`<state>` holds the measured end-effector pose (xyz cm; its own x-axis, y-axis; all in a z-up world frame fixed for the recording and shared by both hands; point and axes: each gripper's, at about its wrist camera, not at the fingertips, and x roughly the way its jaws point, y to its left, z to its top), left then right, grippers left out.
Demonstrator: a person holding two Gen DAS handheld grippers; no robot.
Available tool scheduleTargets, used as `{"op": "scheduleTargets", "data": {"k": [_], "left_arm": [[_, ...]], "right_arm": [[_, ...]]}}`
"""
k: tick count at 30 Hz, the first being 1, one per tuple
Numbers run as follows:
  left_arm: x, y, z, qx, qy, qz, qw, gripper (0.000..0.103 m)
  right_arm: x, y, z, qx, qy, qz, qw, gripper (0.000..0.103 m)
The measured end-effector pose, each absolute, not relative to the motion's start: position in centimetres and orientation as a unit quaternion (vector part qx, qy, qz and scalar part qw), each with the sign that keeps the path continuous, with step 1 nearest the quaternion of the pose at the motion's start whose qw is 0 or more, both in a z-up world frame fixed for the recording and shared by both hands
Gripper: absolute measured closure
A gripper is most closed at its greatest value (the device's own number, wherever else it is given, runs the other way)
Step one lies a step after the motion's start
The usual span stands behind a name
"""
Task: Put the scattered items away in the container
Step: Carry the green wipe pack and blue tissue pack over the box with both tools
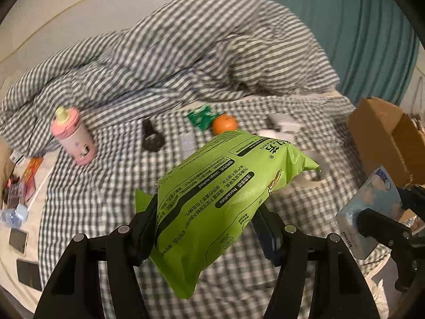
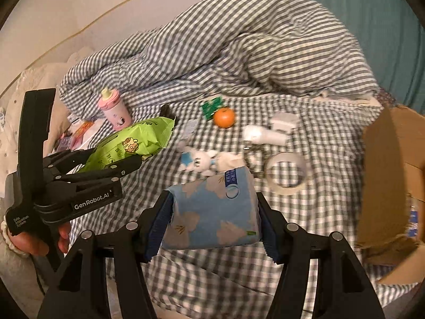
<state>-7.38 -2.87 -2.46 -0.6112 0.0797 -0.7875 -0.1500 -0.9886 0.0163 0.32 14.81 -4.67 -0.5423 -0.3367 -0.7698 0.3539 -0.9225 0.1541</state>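
My left gripper is shut on a green wet-wipes pack and holds it above the checked bed; it also shows in the right wrist view. My right gripper is shut on a blue tissue pack, lifted off the bed; the pack also shows in the left wrist view. The open cardboard box stands at the right bed edge. On the bed lie a pink bottle, an orange, a tape roll, a bunny toy and a white charger.
A bunched striped duvet fills the back of the bed. A green packet and a black clip lie mid-bed. Books and small items lie at the left. A teal curtain hangs at the right.
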Motion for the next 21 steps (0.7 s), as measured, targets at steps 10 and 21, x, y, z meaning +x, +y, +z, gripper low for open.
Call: {"op": "scheduleTargets", "data": {"k": [10, 21], "left_arm": [[-8.2, 9.0, 0.7, -0.408, 0.071, 0.896, 0.159, 0.037], [-9.5, 25.3, 3.5, -0.376, 0.101, 0.877, 0.28, 0.037]], "right_arm": [[0.4, 25.3, -0.6, 0.408, -0.01, -0.905, 0.12, 0.042], [0.7, 37.9, 1.2, 0.393, -0.03, -0.919, 0.015, 0.042]]}}
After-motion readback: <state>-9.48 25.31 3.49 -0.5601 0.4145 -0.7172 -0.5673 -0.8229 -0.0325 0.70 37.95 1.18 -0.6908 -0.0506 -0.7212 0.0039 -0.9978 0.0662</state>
